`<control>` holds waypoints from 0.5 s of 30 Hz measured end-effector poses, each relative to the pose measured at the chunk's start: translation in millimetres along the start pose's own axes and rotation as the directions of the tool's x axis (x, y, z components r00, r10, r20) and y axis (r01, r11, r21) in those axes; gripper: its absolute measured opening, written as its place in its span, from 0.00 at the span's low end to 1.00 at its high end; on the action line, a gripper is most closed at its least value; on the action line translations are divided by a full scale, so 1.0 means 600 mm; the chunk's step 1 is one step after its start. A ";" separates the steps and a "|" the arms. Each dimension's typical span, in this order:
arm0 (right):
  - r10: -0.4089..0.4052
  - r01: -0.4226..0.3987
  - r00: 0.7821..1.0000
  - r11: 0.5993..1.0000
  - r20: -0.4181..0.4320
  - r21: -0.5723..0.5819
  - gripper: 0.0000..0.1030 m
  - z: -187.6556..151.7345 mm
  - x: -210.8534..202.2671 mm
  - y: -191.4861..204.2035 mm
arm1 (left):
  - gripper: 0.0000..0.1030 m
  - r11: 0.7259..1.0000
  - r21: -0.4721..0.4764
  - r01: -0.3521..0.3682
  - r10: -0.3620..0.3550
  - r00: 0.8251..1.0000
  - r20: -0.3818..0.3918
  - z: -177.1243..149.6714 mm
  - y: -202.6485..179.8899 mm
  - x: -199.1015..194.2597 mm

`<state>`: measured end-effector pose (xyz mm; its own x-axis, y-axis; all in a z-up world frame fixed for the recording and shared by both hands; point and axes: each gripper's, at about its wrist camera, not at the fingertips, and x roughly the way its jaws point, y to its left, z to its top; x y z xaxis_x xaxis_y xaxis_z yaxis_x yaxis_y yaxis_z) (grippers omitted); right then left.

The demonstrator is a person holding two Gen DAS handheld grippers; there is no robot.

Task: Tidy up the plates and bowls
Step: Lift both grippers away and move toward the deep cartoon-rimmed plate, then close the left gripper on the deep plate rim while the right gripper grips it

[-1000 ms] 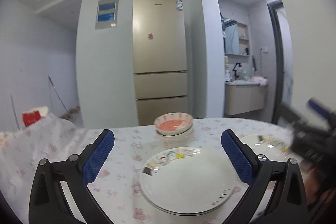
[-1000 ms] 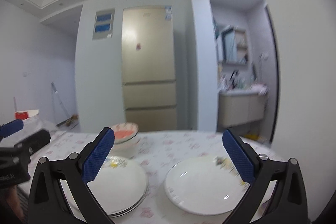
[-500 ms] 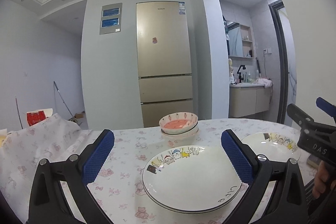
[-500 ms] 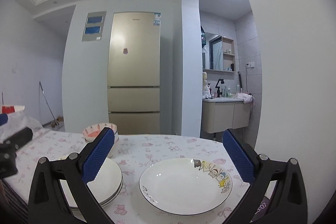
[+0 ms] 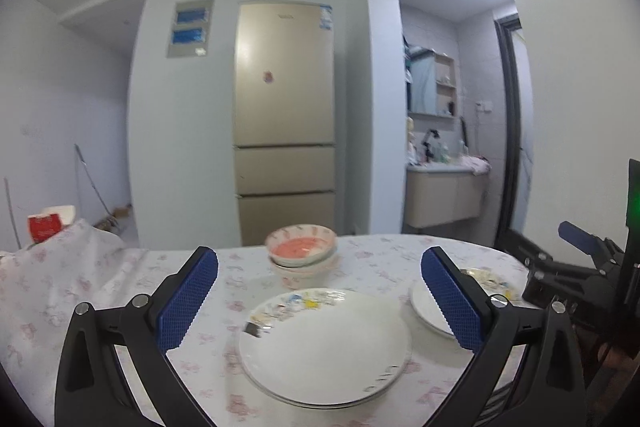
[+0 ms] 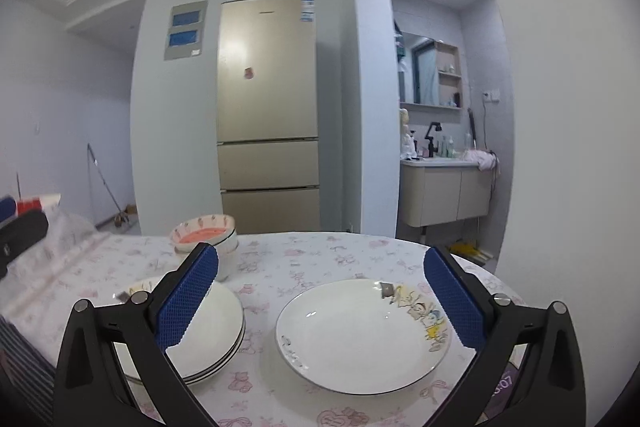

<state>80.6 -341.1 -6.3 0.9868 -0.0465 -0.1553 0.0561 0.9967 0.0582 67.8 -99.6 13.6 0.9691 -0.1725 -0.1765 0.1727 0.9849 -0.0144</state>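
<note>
A stack of white plates point(image 5: 326, 351) with cartoon prints lies on the flowered tablecloth point(image 5: 100, 307), in front of my open, empty left gripper point(image 5: 320, 297). Behind it stands a stack of bowls point(image 5: 302, 257) with a pink inside. A single white plate point(image 6: 362, 335) lies to the right, in front of my open, empty right gripper point(image 6: 320, 297). The right wrist view also shows the plate stack point(image 6: 212, 331) and the bowls point(image 6: 204, 233). The right gripper shows at the right edge of the left wrist view point(image 5: 576, 255).
The round table's far edge point(image 6: 360, 237) curves behind the dishes. Beyond stand a gold fridge point(image 5: 284, 115), a white wall and a bathroom vanity point(image 6: 444, 191). A red and white box point(image 5: 50, 223) sits at the far left.
Both grippers have tilted down a little and the left view has shifted; the dishes appear lower and nearer. Both stay open and empty, and no dish has moved.
</note>
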 end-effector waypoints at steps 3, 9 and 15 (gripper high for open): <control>0.026 -0.024 1.000 0.995 -0.017 0.095 1.00 0.015 -0.003 -0.044 | 1.00 1.000 -0.007 0.029 -0.029 0.999 -0.035 0.019 -0.021 0.019; 0.081 -0.047 0.992 0.946 -0.093 0.320 0.97 0.017 0.015 -0.142 | 0.97 0.994 -0.055 0.097 -0.103 0.989 -0.104 0.057 -0.077 0.065; 0.113 0.027 0.955 0.888 -0.275 0.460 0.60 -0.013 0.069 -0.211 | 0.54 0.983 -0.095 0.155 -0.177 0.935 -0.307 0.063 -0.146 0.143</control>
<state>112.9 -468.7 -27.8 0.9068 0.0865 -0.4126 0.1465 0.8531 0.5008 142.3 -201.3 37.1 0.8215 -0.3301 -0.4649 0.3029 0.9435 -0.1346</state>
